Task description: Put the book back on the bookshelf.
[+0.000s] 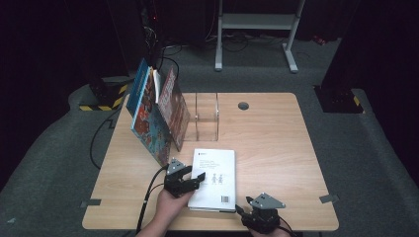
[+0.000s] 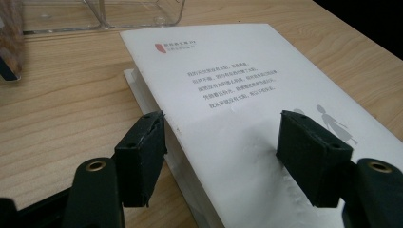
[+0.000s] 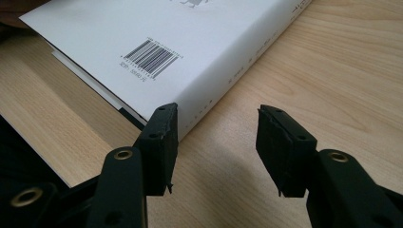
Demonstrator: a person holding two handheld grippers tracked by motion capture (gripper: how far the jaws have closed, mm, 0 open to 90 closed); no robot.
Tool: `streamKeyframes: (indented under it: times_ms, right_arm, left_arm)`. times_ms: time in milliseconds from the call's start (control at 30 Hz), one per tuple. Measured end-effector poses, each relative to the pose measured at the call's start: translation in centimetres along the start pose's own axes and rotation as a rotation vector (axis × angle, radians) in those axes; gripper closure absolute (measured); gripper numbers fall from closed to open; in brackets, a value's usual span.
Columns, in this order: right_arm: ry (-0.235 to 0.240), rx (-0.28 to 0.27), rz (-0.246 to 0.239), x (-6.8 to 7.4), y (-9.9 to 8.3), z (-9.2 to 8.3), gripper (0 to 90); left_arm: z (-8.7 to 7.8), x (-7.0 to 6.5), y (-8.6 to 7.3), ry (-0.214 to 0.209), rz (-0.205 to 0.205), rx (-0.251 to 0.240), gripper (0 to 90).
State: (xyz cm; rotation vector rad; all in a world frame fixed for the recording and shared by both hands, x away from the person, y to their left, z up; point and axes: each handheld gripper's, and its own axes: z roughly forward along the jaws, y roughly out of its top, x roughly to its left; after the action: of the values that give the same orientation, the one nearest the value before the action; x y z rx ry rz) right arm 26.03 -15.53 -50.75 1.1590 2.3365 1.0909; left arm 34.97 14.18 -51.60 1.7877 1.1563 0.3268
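1. A white book is lying flat near the front edge of the surface, back cover up.
2. The left gripper is straddling the book's long left edge, its jaws standing partly open and pressing on nothing.
3. The right gripper is hovering just off the front right corner, half open and empty.
4. The book is looking stiff, smooth and fairly light; the spine edge is offering the firmest hold.

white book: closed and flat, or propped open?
Closed, lying flat on the table. The white book rests back cover up, barcode showing, page edges level on the wood in both gripper views.
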Motion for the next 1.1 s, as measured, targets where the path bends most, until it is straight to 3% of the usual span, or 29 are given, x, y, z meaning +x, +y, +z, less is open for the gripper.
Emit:
streamKeyframes:
  times_ms: [167,333,700,867,967,1033,1100]
  right_arm:
    - [0.005,0.001,-0.002,0.1,-0.2,-0.2,47.8]
    - [-0.008,0.004,-0.005,0.3,-0.5,-0.4,46.4]
    - [-0.037,-0.015,0.008,-0.3,-0.4,-0.2,42.5]
    - [-0.049,-0.013,0.018,-0.4,-0.3,0.2,42.2]
    - [-0.051,-0.008,0.017,-0.3,-0.2,0.5,42.2]
    - [-0.052,-0.009,0.014,-0.3,-0.2,0.6,42.2]
    - [-0.055,-0.006,0.024,-0.4,-0.2,0.6,42.1]
  left_arm:
    - [0.2,0.2,0.1,-0.009,-0.014,-0.001,31.9]
    - [0.6,0.6,0.2,-0.05,-0.062,0.026,29.2]
    - [0.5,0.2,0.3,-0.071,-0.065,0.066,27.5]
    - [0.6,0.2,0.2,-0.101,-0.065,0.082,24.6]
    - [0.7,0.2,0.1,-0.134,-0.091,0.105,23.3]
    - [0.9,0.1,0.0,-0.154,-0.082,0.126,17.3]
    - [0.7,-0.1,-0.1,-0.139,-0.061,0.115,16.8]
